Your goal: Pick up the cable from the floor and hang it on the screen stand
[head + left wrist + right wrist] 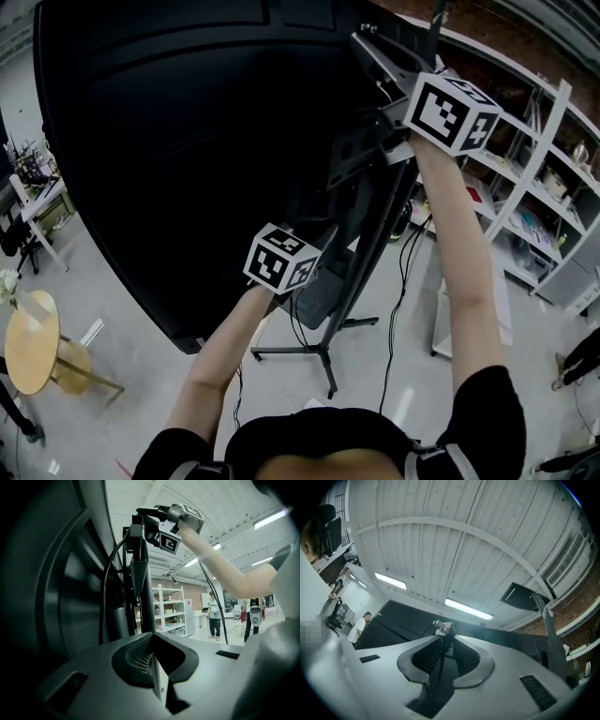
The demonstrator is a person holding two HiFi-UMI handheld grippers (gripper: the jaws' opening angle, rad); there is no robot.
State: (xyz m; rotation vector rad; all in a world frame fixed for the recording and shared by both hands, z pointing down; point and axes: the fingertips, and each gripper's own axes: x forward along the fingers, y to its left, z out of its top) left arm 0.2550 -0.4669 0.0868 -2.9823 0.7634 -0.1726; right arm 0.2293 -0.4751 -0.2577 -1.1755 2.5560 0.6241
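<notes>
White ceiling [440, 550] behind thin, silver-tipped black cable [440, 660]

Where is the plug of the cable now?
The plug pokes out between the right gripper's closed jaws; in the head view that gripper is upper right, at the top of the screen stand.

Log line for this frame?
right gripper: shut on cable, up by screen stand top | left gripper: shut, empty, lower | cable: not yet hung
</notes>
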